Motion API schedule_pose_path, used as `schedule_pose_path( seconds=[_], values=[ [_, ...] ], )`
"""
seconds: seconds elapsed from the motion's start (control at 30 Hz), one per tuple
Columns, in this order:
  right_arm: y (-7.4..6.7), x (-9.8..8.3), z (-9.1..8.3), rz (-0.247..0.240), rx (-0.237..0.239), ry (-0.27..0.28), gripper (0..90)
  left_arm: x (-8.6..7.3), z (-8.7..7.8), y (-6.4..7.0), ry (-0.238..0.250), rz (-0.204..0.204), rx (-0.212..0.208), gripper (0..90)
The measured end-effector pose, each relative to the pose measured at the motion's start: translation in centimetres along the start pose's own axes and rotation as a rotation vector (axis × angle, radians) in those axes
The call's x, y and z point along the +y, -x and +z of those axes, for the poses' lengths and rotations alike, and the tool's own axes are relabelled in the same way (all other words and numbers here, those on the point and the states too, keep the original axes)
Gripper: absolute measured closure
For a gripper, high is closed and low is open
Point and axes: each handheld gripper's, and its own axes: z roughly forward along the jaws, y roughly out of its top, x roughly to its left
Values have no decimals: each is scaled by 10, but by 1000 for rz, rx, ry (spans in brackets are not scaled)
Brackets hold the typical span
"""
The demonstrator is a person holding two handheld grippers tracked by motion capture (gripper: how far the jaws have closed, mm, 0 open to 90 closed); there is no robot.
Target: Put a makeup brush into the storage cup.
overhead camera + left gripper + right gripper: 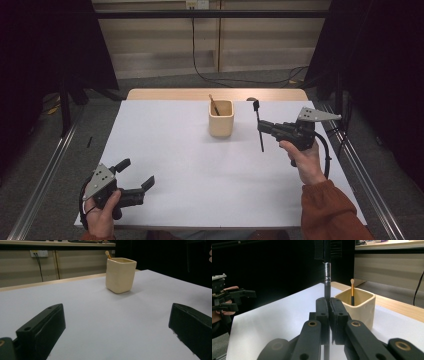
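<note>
One small brush (pixel 214 104) with a wooden handle already stands in the cream cup (pixel 221 119), leaning toward the cup's 11 o'clock corner. A second one, a black brush (pixel 259 125) with a silver collar below its bristles, is not in yet: it is clamped between the jaws of the right gripper (pixel 263 127), held upright with the bristle end up, and hangs just at 3 o'clock of the cup, near it but apart. By the look of it, the job is to gather the brushes in the cup, and it is about halfway: what is left is to carry this brush over the rim, lower it and let go.

The right hand (pixel 303 159) holds its gripper level above the tabletop (pixel 200 175), jaws pointing toward 9 o'clock, at the cup. In the right gripper view the jaws are pressed tight on the black handle (pixel 327 291), with the cup (pixel 359 307) just behind and to the right.

The left gripper (pixel 136 175) rests low at 7 o'clock of the tabletop, well apart from the cup, its jaws spread wide with nothing between them, aimed roughly at 2 o'clock.
</note>
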Motion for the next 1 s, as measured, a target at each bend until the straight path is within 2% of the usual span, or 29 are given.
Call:
schedule_pose_path(
  seconds=[0.27,1.0],
  values=[
    [2,6,5,1,4,6,859,1,-1,1,2,19,-5,8],
    [-1,34,31,-22,25,22,859,1,-2,1,8,15,-2,8]
  ],
)
